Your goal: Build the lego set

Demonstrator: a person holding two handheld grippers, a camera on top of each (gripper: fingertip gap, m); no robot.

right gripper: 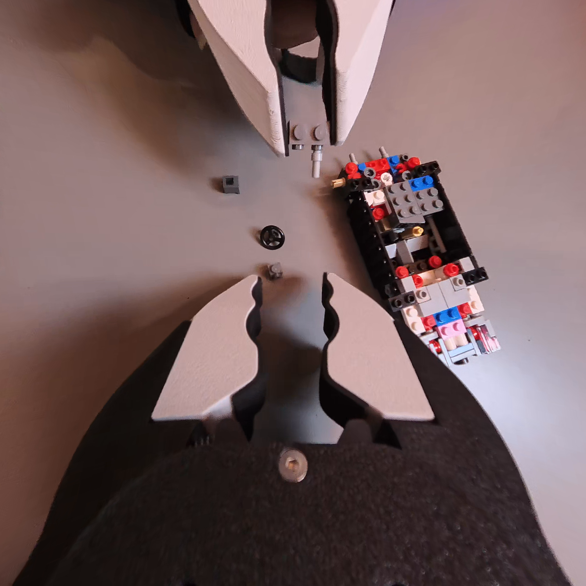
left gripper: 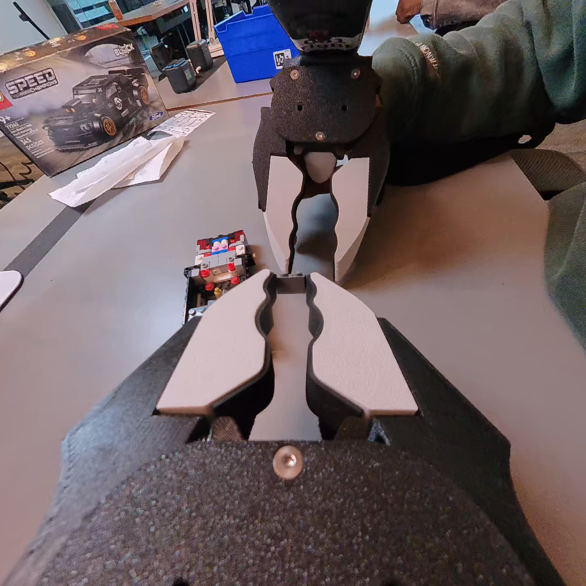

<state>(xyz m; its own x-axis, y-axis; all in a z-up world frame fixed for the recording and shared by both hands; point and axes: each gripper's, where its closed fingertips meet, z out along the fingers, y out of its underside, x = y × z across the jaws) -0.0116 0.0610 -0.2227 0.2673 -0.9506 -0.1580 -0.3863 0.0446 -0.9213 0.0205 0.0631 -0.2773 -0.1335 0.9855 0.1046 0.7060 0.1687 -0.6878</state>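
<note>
My left gripper (left gripper: 290, 279) is shut on a small dark grey plate (left gripper: 290, 284). In the right wrist view the left gripper (right gripper: 307, 144) comes in from the top, holding the plate (right gripper: 307, 134), which has a light grey pin (right gripper: 316, 163) sticking out. My right gripper (right gripper: 291, 278) is open and empty, facing the left one; it also shows in the left wrist view (left gripper: 312, 271). The part-built car (right gripper: 418, 253) lies on the table to its right and shows in the left wrist view (left gripper: 218, 272). Between the grippers lie a dark grey brick (right gripper: 231, 185), a black steering wheel (right gripper: 272, 237) and a small grey piece (right gripper: 274, 270).
The set's box (left gripper: 79, 104) stands at the back left, with white paper bags (left gripper: 126, 168) and a sticker sheet (left gripper: 182, 122) in front of it. A blue bin (left gripper: 253, 47) is at the back. A person's green sleeve (left gripper: 475, 95) lies at the right. My right fingertips sit around 7 cm from my left ones. Left tips and right tips are each some 7 cm from the dark grey brick (right gripper: 231, 185).
</note>
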